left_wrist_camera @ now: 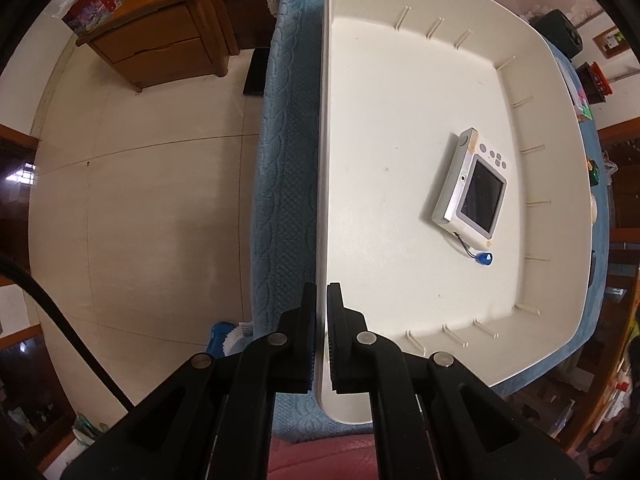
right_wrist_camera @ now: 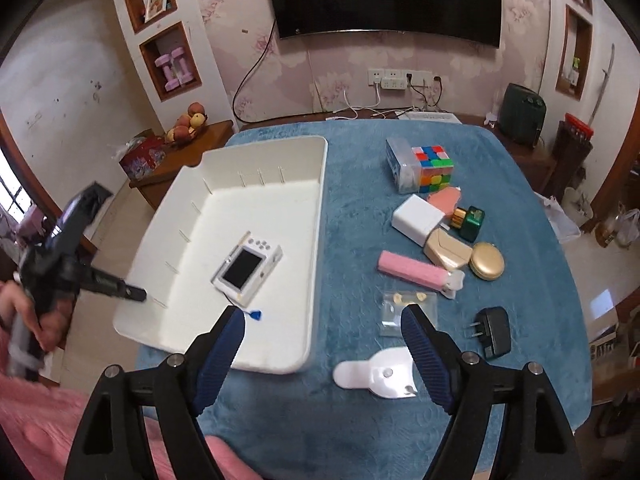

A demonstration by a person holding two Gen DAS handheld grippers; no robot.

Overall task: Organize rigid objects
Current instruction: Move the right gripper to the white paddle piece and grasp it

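Note:
A white plastic bin [right_wrist_camera: 316, 216] stands on the left of the blue-covered table [right_wrist_camera: 360, 432]. A small white toy camera [right_wrist_camera: 247, 266] with a blue charm lies inside it; it also shows in the left wrist view [left_wrist_camera: 470, 186]. My left gripper [left_wrist_camera: 321, 332] is shut on the bin's left rim [left_wrist_camera: 325, 200]; it also shows in the right wrist view [right_wrist_camera: 136, 293]. My right gripper [right_wrist_camera: 322, 354] is open and empty above the table's near edge, between the bin and a white hook [right_wrist_camera: 374, 374].
Right of the bin lie a Rubik's cube [right_wrist_camera: 434, 168], a clear box [right_wrist_camera: 400, 164], a white charger block [right_wrist_camera: 416, 220], a green box [right_wrist_camera: 472, 222], a gold case [right_wrist_camera: 486, 260], a pink bar [right_wrist_camera: 412, 270], a small plastic bag [right_wrist_camera: 404, 312] and a black plug [right_wrist_camera: 494, 332]. A wooden cabinet [left_wrist_camera: 160, 36] stands beyond the table.

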